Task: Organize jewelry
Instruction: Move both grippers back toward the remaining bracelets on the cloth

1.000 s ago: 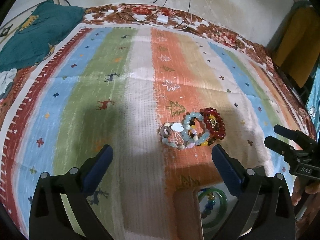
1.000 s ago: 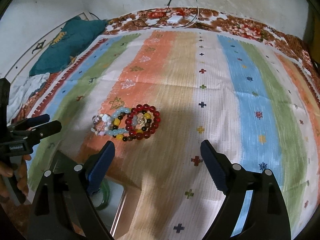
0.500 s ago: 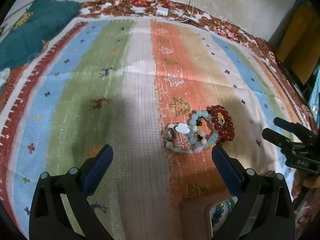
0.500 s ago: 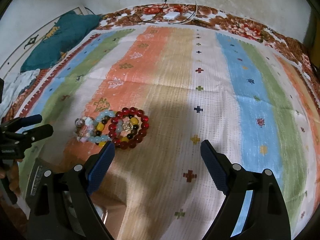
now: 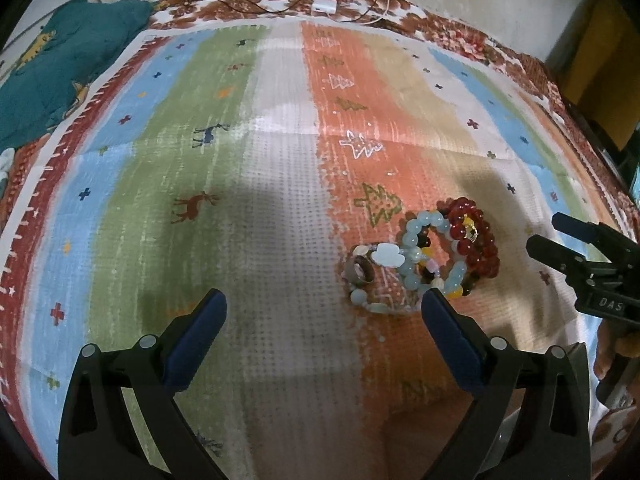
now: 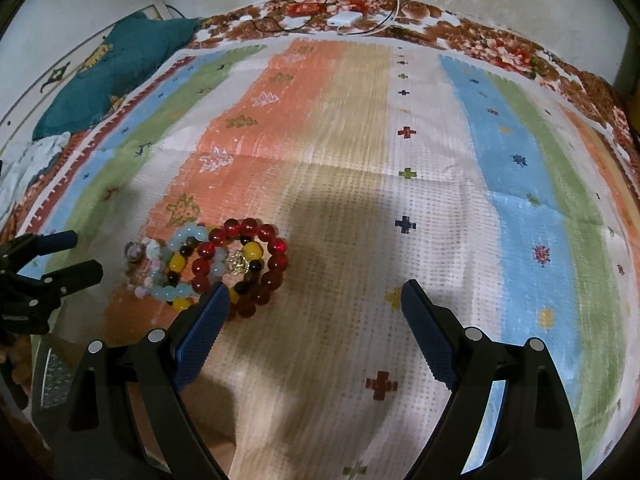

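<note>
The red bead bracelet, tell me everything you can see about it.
The red bead bracelet is a ring of round, glossy, translucent dark red beads, glass-like in look. It lies flat on the striped cloth, at the right end of a small heap of bracelets. It overlaps a pale blue bead bracelet and a strand of yellow and dark beads, with a clear faceted bead inside its loop. No gripper touches it; one finger of the right gripper partly hides its near edge.

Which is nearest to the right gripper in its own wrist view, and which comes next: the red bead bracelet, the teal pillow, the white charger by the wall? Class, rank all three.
1. Red bead bracelet, just off the left finger of the right gripper.
2. Teal pillow, far upper left.
3. White charger, at the far edge by the wall.
</note>
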A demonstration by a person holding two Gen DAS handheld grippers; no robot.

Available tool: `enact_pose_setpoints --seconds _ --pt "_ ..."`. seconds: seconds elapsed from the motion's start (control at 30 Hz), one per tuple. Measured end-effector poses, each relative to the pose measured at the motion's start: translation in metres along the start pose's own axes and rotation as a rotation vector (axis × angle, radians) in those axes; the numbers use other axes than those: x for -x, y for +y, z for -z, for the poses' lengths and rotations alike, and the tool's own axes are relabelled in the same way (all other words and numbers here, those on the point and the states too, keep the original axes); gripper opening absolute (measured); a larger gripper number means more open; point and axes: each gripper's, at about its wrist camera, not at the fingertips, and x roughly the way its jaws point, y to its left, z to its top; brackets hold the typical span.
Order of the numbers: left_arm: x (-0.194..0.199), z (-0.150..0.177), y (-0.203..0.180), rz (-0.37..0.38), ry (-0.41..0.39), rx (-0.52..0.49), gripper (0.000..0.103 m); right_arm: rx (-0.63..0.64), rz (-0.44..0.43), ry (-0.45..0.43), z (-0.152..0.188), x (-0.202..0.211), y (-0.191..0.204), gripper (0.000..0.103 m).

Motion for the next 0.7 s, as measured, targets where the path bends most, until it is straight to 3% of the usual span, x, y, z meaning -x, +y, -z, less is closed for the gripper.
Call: enact_pose_setpoints --seconds 0.23,0.5,0.7 --pt "-0.007 -0.001 -0.003 0.000 0.016 -0.022 0.079 0.020 0.017 0.010 -0.005 -0.013 0.004 0.088" --pt "-0.018 -0.002 -0.001 -0.004 0.037 -0.028 0.071 0.027 0.062 0.018 -0.010 -0.030 0.003 0.088" --pt "-0.024 -0.003 -0.003 -0.010 0.043 -0.047 0.066 0.021 0.044 0.032 -0.011 -0.043 0.001 0.088"
